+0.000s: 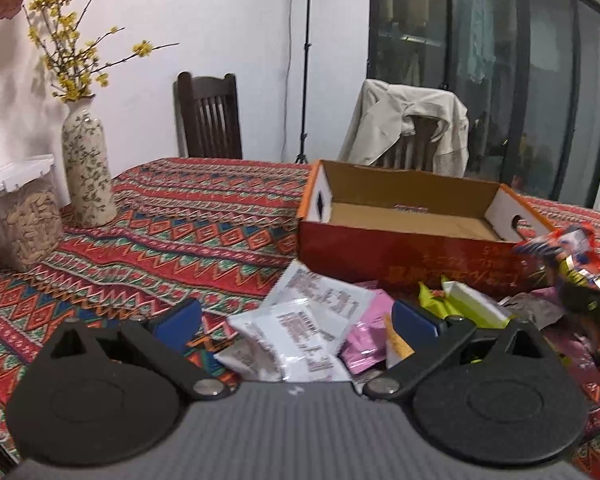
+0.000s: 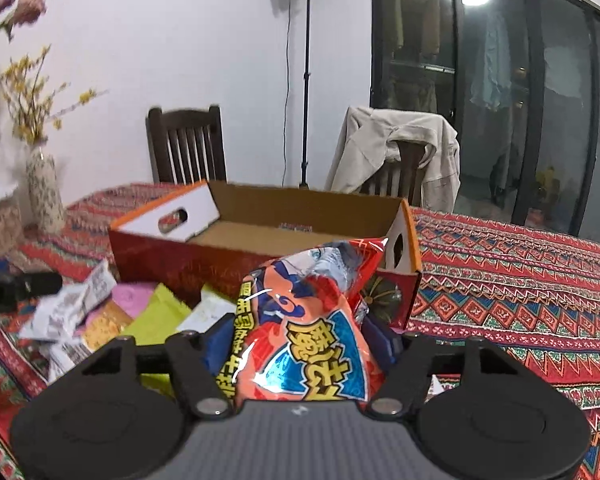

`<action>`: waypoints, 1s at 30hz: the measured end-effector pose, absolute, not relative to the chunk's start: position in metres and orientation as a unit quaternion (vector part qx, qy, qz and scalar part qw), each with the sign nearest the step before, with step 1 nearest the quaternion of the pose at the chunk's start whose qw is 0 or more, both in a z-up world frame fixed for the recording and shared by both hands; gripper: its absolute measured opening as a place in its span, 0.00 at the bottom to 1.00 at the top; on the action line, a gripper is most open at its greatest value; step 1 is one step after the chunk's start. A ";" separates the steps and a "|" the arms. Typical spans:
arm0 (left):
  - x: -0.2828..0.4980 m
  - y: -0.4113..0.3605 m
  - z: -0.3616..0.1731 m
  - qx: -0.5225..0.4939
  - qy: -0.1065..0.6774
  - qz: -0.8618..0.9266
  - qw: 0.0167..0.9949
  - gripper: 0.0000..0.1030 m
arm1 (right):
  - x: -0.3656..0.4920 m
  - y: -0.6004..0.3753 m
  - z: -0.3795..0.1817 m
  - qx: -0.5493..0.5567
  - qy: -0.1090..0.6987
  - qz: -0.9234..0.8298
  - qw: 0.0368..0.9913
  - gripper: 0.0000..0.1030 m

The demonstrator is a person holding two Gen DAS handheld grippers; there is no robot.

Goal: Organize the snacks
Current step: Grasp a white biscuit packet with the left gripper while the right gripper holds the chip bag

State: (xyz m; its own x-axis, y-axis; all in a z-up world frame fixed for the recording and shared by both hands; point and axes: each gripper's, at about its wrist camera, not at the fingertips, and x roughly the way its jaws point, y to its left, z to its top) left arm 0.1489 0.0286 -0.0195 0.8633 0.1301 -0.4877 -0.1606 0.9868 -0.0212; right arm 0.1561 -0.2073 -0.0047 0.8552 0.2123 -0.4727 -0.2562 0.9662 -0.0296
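Far left in the left wrist view stands a clear jar (image 1: 28, 220) full of pale seeds, with a white lid. This view shows it sharp, but the right wrist view only shows it as a blur at the edge. Next to it is a flowered vase (image 1: 87, 168) with yellow blossom twigs. Both stand on the striped red tablecloth (image 1: 204, 216).

The left gripper (image 1: 296, 320) has its blue fingers spread wide apart, with nothing between them. It hangs over a heap of snack packets: white packets (image 1: 300, 332), a pink packet (image 1: 370, 344) and a yellow-green packet (image 1: 474, 306). The heap lies right in front of the open cardboard box (image 1: 416, 256), which is red outside and brown inside.

The right gripper (image 2: 300, 344) pinches a shiny red and blue snack bag (image 2: 308, 320) between its fingers. The bag is held up in front of the box's right end (image 2: 400, 248). In the right wrist view its big yellow letters are easy to see. In the left wrist view the same bag (image 1: 560, 252) is just a blurry bit at the far right.

Behind the table are a dark wooden chair (image 2: 186, 146) and a chair with a beige jacket (image 2: 396, 156) hung over it.
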 end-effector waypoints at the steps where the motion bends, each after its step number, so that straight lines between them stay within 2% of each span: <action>1: 0.149 0.030 -0.020 -0.027 0.254 0.080 0.963 1.00 | 0.155 -0.208 -0.003 -0.041 0.235 0.122 0.963 0.65; 14: 0.182 0.030 -0.040 -0.019 0.327 0.093 0.940 0.98 | 0.150 -0.217 0.003 -0.017 0.211 0.115 0.971 0.65; 19: 0.186 0.031 -0.047 -0.040 0.344 0.081 0.934 0.70 | 0.151 -0.218 0.002 -0.011 0.214 0.116 0.970 0.65; 21: 0.186 0.033 -0.049 -0.052 0.349 0.081 0.932 0.67 | 0.152 -0.218 0.001 -0.008 0.217 0.118 0.969 0.65; 26: 0.182 0.040 -0.048 -0.076 0.343 0.077 0.933 0.49 | 0.153 -0.218 0.000 -0.006 0.218 0.118 0.969 0.66; 30: 0.176 0.044 -0.046 -0.087 0.338 0.073 0.934 0.46 | 0.154 -0.218 -0.001 -0.008 0.219 0.118 0.969 0.66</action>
